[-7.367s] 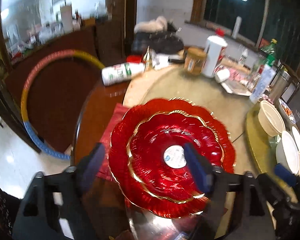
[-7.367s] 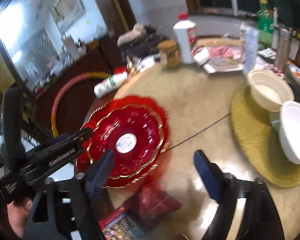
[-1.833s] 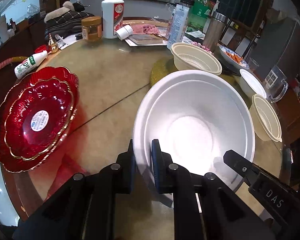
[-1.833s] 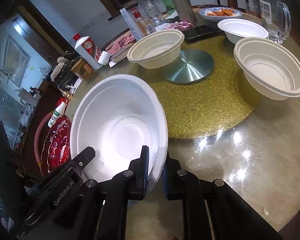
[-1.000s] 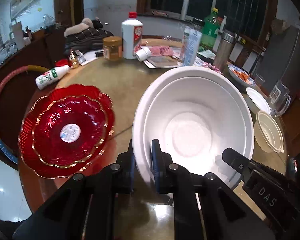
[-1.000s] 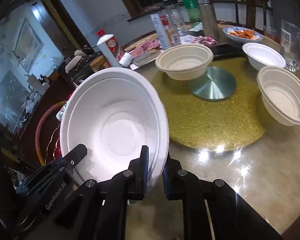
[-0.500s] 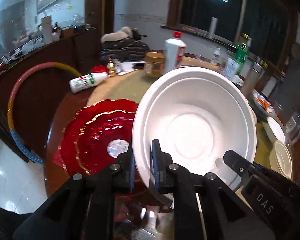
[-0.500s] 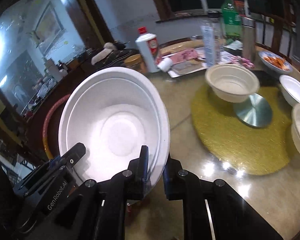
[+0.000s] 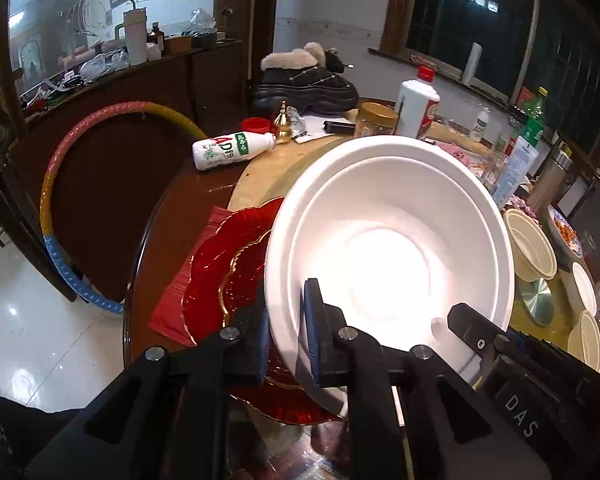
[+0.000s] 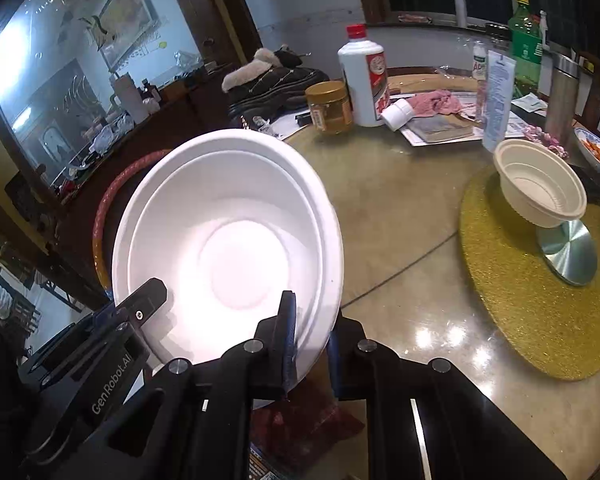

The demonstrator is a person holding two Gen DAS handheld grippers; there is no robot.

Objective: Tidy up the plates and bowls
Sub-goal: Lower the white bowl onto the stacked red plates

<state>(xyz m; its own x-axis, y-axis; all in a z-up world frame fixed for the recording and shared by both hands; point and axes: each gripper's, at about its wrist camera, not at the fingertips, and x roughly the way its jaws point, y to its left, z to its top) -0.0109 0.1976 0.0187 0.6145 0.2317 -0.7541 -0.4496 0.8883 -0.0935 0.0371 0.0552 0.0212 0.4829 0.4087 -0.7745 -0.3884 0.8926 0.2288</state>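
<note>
White bowl [image 9: 388,256] carried above red plates [image 9: 224,268] at desk [image 10: 400,208] edge. Left tongs [image 9: 286,320] and right tongs [image 10: 310,340] both clamped on near rim, opposite sides. Probably light, thin, flexible; rim pinch adequate, overtightening risks buckling it.

Two grippers: left gripper [image 9: 286,320], right gripper [image 10: 310,330]. One large white bowl [image 9: 388,256]. Two stacked red plates [image 9: 228,272]. Three cream bowls [image 9: 530,246]. One small white bowl [image 9: 584,288]. One hula hoop [image 9: 60,168].

Large white bowl [image 9: 388,248] tilted, rim pinched both sides, above stacked red gold-rimmed plates [image 9: 228,268]
</note>
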